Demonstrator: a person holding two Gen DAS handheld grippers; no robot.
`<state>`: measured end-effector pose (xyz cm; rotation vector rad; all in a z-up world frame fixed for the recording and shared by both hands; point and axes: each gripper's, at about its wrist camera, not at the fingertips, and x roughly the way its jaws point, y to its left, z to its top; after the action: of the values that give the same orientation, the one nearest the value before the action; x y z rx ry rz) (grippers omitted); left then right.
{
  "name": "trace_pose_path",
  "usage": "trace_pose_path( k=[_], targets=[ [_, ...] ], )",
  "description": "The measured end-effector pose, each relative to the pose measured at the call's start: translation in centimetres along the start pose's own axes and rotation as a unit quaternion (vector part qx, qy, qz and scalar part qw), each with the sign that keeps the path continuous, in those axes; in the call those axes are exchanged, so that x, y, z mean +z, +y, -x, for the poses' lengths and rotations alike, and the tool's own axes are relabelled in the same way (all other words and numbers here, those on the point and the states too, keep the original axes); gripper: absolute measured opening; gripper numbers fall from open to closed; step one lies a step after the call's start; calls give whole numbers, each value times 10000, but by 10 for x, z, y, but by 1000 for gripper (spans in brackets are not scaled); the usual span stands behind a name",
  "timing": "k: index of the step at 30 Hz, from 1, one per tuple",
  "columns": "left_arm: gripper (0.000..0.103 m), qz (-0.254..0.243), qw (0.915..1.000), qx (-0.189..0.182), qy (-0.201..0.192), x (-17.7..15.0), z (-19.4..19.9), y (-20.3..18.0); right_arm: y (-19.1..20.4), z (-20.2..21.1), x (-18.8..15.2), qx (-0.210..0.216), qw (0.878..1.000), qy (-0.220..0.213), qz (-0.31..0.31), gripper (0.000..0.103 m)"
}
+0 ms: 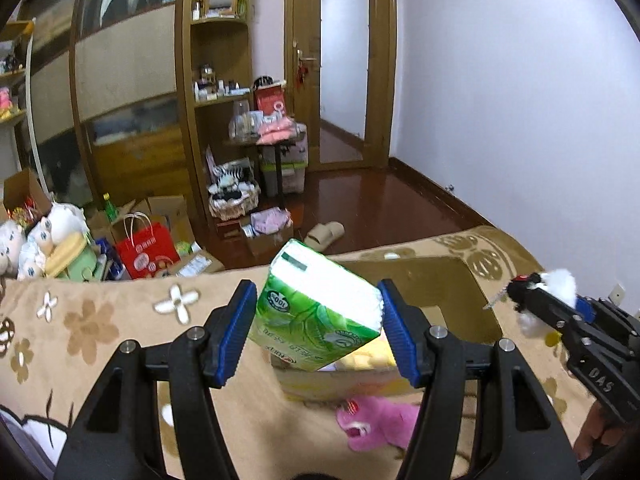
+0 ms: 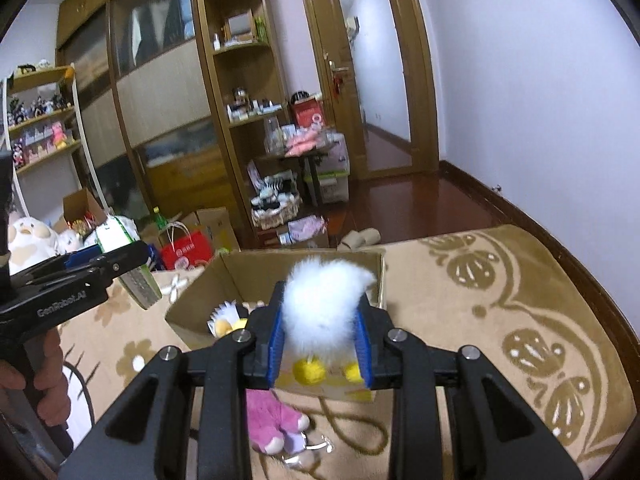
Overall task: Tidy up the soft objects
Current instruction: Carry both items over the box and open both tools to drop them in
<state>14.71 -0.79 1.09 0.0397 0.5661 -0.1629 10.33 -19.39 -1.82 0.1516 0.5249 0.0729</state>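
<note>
Green tissue pack (image 1: pixel 316 312) sits tilted between your left gripper (image 1: pixel 318 330) fingers, pinched by the blue pads above the cardboard box (image 2: pixel 280 276) on the bed (image 2: pixel 500 300). Your right gripper (image 2: pixel 322 342) fingers squeeze a white fluffy toy (image 2: pixel 326 304) with yellow feet, held over the box's near edge. A pink plush (image 2: pixel 272 426) lies on the bed just beside the box.

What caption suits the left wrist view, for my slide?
Left gripper holds a green tissue pack above the cardboard box.
</note>
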Motion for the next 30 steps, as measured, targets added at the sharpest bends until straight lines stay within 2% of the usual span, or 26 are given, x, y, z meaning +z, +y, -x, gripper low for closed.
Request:
trace_pose_path(
  k=[5, 8, 12, 16, 24, 30],
  targets=[
    [61, 15, 10000, 14, -29, 10, -14, 5, 5, -4, 8, -11, 9997, -200, 165, 31],
    [61, 41, 10000, 50, -24, 11, -24, 6, 7, -14, 9, -234, 9992, -132, 291, 31],
    [61, 113, 9999, 34, 48, 7, -38, 7, 3, -29, 4, -152, 9996, 2, 241, 31],
    [61, 56, 9998, -17, 193, -2, -55, 1, 1, -43, -2, -51, 9997, 101, 221, 31],
    [62, -268, 9966, -247, 741, -23, -92, -19, -10, -75, -21, 88, 9989, 442, 125, 32],
    [63, -483, 9952, -111, 841, -31, -101, -29, -23, -83, -27, 235, 9982, 539, -134, 34]
  ],
)
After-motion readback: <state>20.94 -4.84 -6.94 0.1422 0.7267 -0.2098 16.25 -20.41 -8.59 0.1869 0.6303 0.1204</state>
